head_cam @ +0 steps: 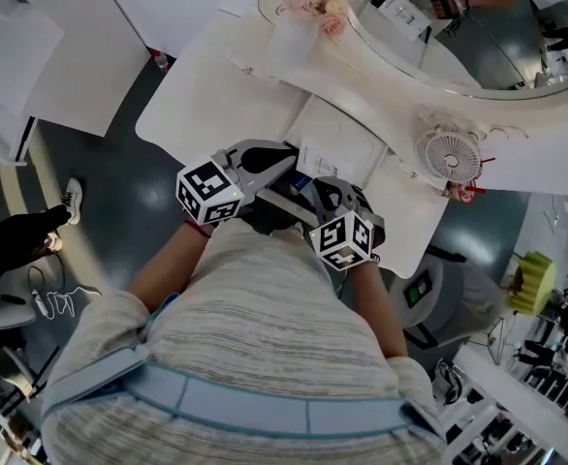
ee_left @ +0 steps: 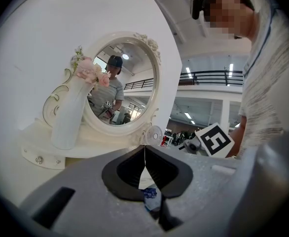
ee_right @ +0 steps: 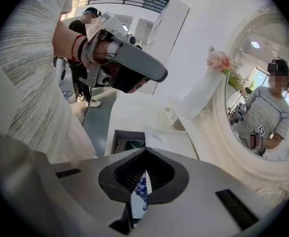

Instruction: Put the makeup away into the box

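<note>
White dressing table (head_cam: pixel 216 95) with oval mirror (head_cam: pixel 517 46) stands on dark floor (head_cam: pixel 119 211).

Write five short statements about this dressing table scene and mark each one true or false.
1. The vase holds pink flowers. True.
2. The mirror is square. False: it is oval.
3. A small fan stands on the table. True.
4. The right gripper has its jaws wide apart. False: they are together.
5. The box sits closed on the floor. False: it is open and on the table.
</note>
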Demonstrator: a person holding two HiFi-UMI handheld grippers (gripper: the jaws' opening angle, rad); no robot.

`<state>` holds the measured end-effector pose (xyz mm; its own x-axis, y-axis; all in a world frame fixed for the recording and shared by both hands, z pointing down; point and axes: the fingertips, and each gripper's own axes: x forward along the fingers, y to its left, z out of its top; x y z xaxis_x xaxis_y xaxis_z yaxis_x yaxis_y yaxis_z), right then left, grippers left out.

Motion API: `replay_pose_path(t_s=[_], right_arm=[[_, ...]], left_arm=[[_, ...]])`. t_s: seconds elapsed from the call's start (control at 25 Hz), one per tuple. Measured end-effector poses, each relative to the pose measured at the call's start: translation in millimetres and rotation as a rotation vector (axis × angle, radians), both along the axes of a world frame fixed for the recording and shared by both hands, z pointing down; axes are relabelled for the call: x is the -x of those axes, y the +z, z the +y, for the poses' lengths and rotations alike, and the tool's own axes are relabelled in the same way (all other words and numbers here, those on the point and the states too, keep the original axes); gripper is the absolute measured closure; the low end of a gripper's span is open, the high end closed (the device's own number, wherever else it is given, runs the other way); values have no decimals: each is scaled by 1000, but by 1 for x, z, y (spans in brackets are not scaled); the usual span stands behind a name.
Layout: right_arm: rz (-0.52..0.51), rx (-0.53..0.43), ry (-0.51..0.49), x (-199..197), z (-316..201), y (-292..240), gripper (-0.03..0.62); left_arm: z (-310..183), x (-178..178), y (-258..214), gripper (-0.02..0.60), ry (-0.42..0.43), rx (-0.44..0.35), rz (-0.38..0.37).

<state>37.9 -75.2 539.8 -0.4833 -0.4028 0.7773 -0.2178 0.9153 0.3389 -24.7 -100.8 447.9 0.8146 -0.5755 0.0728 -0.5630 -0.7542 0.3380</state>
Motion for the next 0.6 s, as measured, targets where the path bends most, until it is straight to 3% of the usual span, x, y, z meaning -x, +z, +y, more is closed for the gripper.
replay_pose_path(t_s=[0.6], right_arm=[[-3, 43, 95, 0, 53, 23, 586]], left_arm=[[18, -7, 5, 567, 146, 5, -32]])
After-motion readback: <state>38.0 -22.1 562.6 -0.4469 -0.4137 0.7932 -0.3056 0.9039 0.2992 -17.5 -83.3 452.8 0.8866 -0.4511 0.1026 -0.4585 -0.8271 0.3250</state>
